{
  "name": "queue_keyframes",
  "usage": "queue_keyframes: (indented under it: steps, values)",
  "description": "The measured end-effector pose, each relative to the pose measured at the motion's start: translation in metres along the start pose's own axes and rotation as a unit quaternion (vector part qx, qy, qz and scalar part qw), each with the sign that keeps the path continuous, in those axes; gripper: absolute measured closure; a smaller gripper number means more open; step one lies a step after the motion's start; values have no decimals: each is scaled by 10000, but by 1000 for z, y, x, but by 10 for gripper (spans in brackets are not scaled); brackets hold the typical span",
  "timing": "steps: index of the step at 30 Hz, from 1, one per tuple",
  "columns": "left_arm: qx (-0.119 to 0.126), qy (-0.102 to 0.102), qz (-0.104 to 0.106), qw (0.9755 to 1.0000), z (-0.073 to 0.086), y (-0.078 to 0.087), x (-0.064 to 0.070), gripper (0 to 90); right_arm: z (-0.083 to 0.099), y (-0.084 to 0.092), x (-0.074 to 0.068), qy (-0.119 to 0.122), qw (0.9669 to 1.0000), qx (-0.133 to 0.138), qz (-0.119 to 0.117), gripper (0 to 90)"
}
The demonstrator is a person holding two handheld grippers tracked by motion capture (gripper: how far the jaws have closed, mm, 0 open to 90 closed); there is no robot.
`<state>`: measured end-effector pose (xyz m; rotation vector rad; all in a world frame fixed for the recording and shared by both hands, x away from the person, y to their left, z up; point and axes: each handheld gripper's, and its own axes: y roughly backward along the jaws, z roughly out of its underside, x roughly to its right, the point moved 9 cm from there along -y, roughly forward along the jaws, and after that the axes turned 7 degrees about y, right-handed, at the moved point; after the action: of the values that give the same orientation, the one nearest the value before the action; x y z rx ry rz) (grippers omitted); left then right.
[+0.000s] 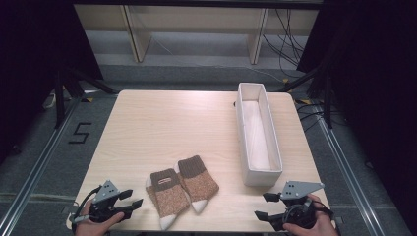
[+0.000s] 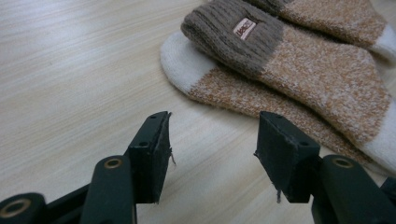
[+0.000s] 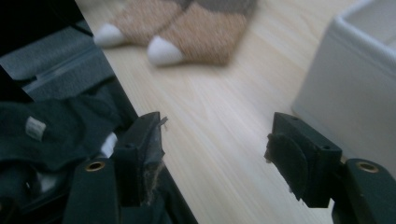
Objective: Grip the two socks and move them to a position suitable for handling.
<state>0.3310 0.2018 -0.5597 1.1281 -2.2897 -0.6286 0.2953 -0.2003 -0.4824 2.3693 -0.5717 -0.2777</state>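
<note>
Left gripper [image 1: 132, 197] and right gripper [image 1: 261, 206], jaws apart, empty, flanking socks [image 1: 179, 189]: best approached low, pinching the near cuff squarely.

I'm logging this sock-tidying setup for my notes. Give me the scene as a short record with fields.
surface: light wooden table
socks: two brown and orange socks with white toes, lying side by side near the front edge, overlapping
label: small tag on one sock's brown cuff
container: long white box, right of the socks, nothing inside
left gripper: open, nothing between the jaws, left of the socks
right gripper: open, nothing between the jaws, in front of the box
</note>
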Motion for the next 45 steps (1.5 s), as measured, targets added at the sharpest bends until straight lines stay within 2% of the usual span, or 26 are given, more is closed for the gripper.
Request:
queue_keyframes:
  steps: [1,3,4,5,6,8,9,10,12,15,17,18,19,21,23,24,31,33,34,35,36,38,41,43,44,45]
  values:
    - [-23,35,-26,10000,-1,-1,0,437,-2,-1,-3,-68,10000,46,-32,366]
    - [-118,-85,-21,9999,-1,-3,-1,439,-9,-6,-4,20,9998,187,87,370]
    - [-114,-12,-55,9999,-2,-4,0,439,-9,-6,-4,20,9998,187,87,370]
    - [-133,-68,-31,9999,-3,-5,-2,439,-10,-7,-6,-108,9997,199,41,373]
    - [-218,-122,-45,9997,-2,-5,-3,438,-12,-10,-5,-90,9997,246,28,373]
    - [-193,-49,-32,9998,-4,-8,-4,430,-13,-13,-4,-7,9997,245,75,373]
    - [-213,-62,-41,9997,-5,-9,-5,430,-14,-15,-7,-119,9997,224,54,374]
    - [-103,43,-40,9999,-7,-12,-4,429,-16,-18,-6,-59,9996,255,72,378]
    - [-166,5,-87,9998,-8,-12,-7,430,-20,-23,-9,-91,9994,314,89,386]
    - [-170,-6,-111,9998,-12,-16,-10,432,-28,-34,-14,2,9997,261,18,388]
    - [-175,-31,-154,9997,-14,-18,-11,432,-33,-42,-15,96,9996,274,68,392]
    - [-100,77,-111,9999,-16,-21,-10,432,-35,-47,-17,38,9997,238,49,391]
    - [-206,-68,-112,9997,-16,-22,-13,431,-37,-52,-17,42,9998,204,22,391]
    - [-276,-69,-83,9996,-17,-24,-13,422,-43,-62,-15,110,9997,224,71,397]
    - [-222,23,-66,9997,-19,-28,-11,419,-47,-72,-16,143,9998,130,37,396]
    - [-267,-43,-88,9996,-19,-28,-12,419,-50,-79,-16,201,9997,107,23,395]
    - [-406,-42,-3,9992,-20,-35,-9,423,-67,-111,-21,460,9989,-77,-91,400]
    - [-367,39,24,9993,-21,-38,-9,420,-71,-119,-20,538,9985,-71,-81,401]
    - [-469,72,31,9989,-20,-37,-9,418,-73,-122,-22,494,9986,-133,-143,402]
    - [-414,42,45,9991,-21,-39,-11,412,-74,-124,-22,475,9987,-147,-124,403]
    - [-474,47,10,9989,-21,-40,-12,406,-77,-128,-21,607,9980,-88,-150,403]
    - [-569,98,-8,9983,-20,-41,-14,399,-78,-133,-22,611,9978,-153,-200,403]
    - [-624,62,67,9980,-19,-44,-12,447,-79,-138,-22,653,9975,-183,-182,401]
    - [-631,-66,102,9979,-19,-46,-11,538,-78,-139,-24,583,9977,-250,-230,399]
    - [-654,-99,95,9978,-19,-46,-11,568,-78,-141,-24,647,9973,-218,-255,398]
    - [-634,-45,109,9979,-18,-47,-9,599,-77,-141,-24,622,9974,-267,-236,397]
